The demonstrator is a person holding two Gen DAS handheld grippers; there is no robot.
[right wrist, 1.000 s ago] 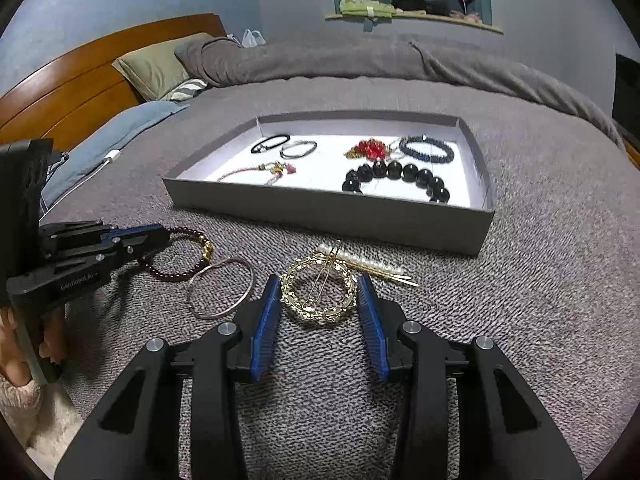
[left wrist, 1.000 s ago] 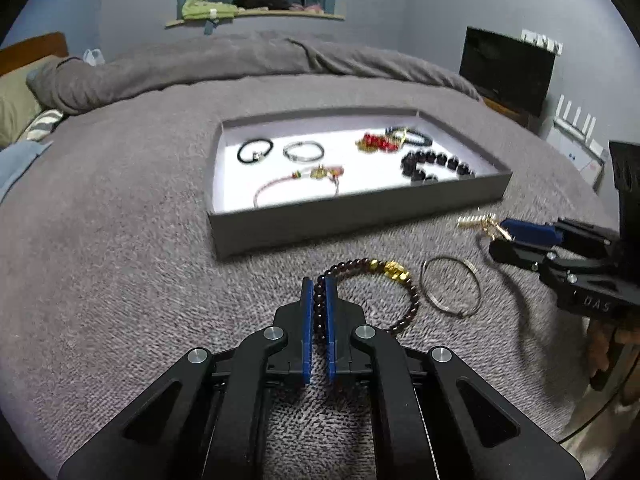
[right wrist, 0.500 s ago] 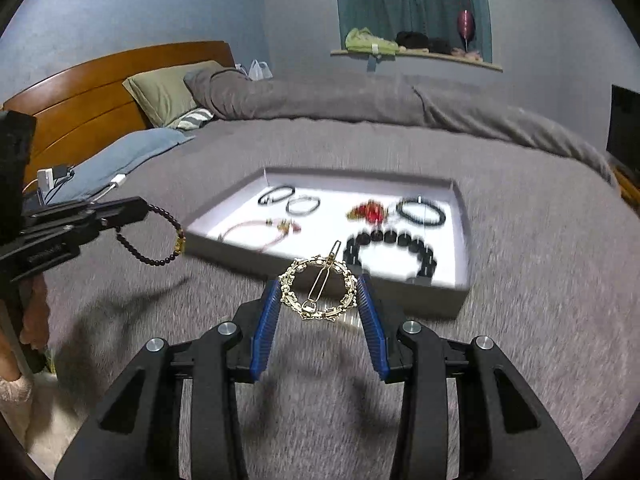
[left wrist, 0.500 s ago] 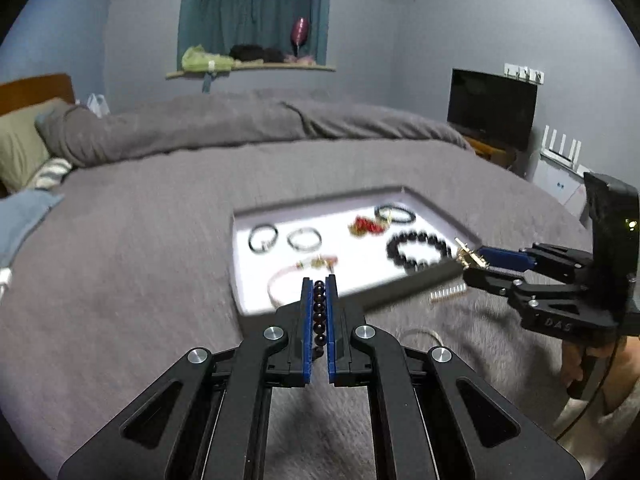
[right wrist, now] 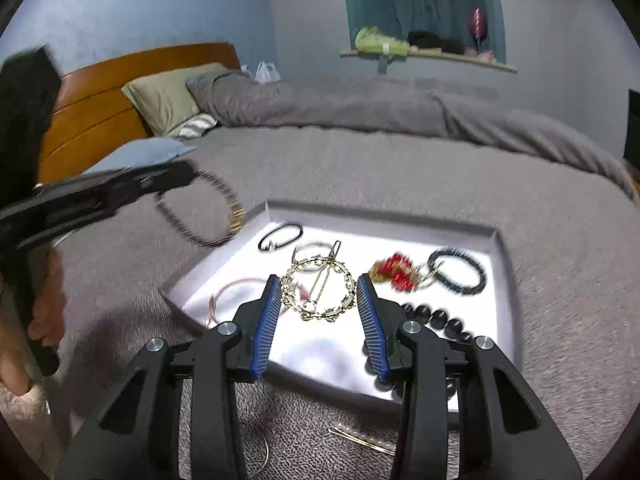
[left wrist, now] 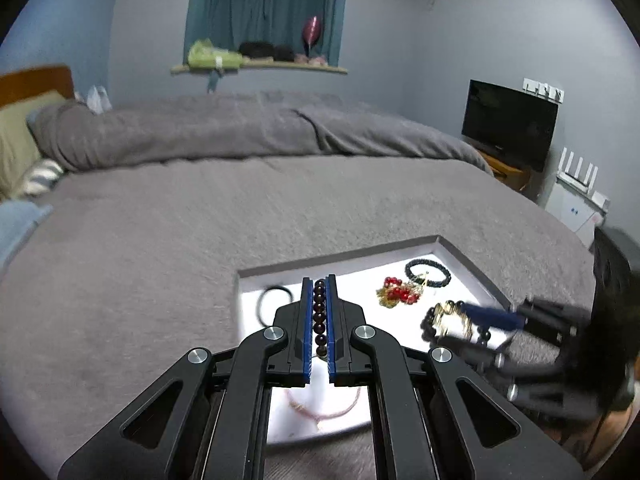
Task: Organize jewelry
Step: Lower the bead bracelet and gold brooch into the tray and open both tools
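Grips suited each piece: your left gripper pinched the bead bracelet thin, right gripper clamped the gold hoop clip wide (both over tray, ready for drop).

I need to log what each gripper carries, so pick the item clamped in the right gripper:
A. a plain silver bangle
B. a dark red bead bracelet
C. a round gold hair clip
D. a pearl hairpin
C: in the right wrist view the right gripper has its blue pads pressed on either side of the round gold hair clip, held above the white tray.
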